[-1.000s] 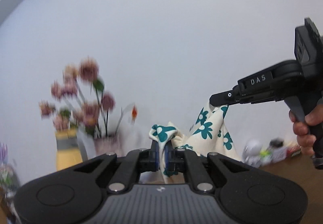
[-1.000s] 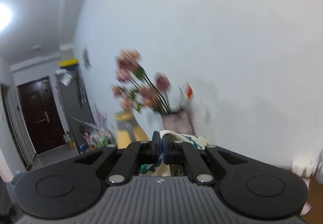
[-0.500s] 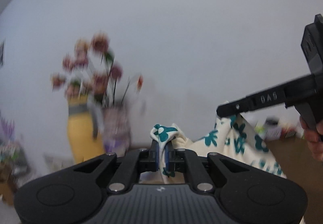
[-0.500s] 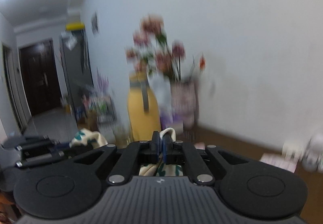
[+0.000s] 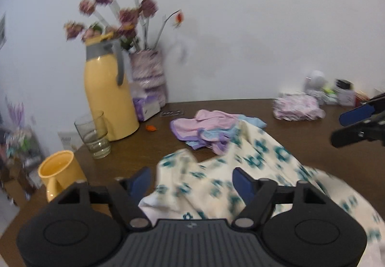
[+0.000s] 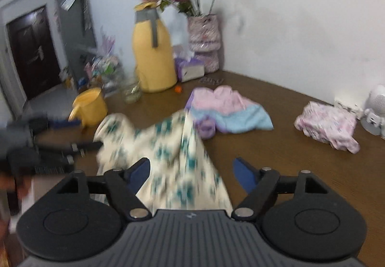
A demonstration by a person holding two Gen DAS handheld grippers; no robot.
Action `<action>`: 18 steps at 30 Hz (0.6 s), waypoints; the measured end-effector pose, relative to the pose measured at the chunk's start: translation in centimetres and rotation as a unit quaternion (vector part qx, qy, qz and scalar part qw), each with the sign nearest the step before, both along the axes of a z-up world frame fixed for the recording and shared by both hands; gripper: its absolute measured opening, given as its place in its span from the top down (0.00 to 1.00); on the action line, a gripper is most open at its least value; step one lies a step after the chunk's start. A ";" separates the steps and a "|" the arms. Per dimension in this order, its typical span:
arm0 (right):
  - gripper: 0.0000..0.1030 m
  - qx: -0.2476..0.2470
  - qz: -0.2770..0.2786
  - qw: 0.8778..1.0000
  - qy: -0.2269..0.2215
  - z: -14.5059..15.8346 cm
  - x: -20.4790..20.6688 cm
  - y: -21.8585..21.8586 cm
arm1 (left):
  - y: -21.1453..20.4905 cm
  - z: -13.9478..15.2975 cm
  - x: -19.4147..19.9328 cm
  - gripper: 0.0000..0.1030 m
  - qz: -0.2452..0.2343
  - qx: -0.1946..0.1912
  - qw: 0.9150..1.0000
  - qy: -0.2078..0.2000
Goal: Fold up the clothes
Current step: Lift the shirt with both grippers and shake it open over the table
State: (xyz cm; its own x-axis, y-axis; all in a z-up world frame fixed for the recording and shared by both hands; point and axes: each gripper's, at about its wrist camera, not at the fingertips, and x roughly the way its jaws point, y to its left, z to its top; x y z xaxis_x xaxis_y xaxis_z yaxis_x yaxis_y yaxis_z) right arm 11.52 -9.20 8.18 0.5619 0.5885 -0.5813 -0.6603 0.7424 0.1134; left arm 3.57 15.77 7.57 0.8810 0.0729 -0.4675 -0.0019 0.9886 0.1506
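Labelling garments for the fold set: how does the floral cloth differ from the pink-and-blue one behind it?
The floral cloth is cream with teal flowers; the pink-and-blue garment is plain pastel with purple trim. The floral cloth is larger, motion-blurred and lies between both grippers' jaws; the pink-and-blue garment lies sharp, untouched. Both are crumpled, unfolded, on the brown table.

Left gripper [image 5: 191, 180] and right gripper [image 6: 191, 172]: each has a ribbed dark grey body with a small pale logo at its front edge, flanked by two round black housings with shallow circular recesses. Black angled link arms, pinned with silver screws, carry blue-padded fingers [image 5: 140, 181]. Seen from the side, the right gripper's finger is long, flat and blue-faced.
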 end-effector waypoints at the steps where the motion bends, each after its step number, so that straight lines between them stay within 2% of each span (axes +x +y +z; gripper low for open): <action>1: 0.23 -0.007 0.010 1.000 0.003 -0.3 -1.5 -1.2 | -0.3 -0.1 -1.1 0.27 -0.020 0.000 1.000 0.006; 6: 0.23 -0.039 0.044 0.998 0.036 -2.9 -7.4 -5.0 | -2.9 -2.3 -5.4 0.27 -0.117 -0.017 0.990 0.074; 9: 0.23 -0.058 0.052 0.995 0.054 -4.5 -9.4 -5.6 | -4.6 -3.9 -6.2 0.29 -0.135 -0.008 0.985 0.104; 11: 0.25 -0.071 0.051 0.994 0.064 -5.4 -10.3 -5.7 | -5.4 -4.8 -6.1 0.36 -0.136 0.000 0.984 0.118; 17: 0.46 -0.088 0.028 0.992 0.090 -7.4 -10.6 -5.6 | -6.6 -6.2 -5.3 0.47 -0.118 0.018 0.984 0.136; 18: 0.53 -0.088 0.022 0.992 0.093 -7.6 -10.6 -5.7 | -6.7 -6.4 -5.2 0.49 -0.116 0.020 0.984 0.137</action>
State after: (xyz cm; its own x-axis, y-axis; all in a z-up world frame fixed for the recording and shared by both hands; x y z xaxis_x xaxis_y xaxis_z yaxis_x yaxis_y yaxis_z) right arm 0.93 -14.89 0.54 0.4113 0.4906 -0.7682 -0.6717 0.7328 0.1084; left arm -1.65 9.09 1.12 0.7177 -0.0920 -0.6902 0.2690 0.9509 0.1529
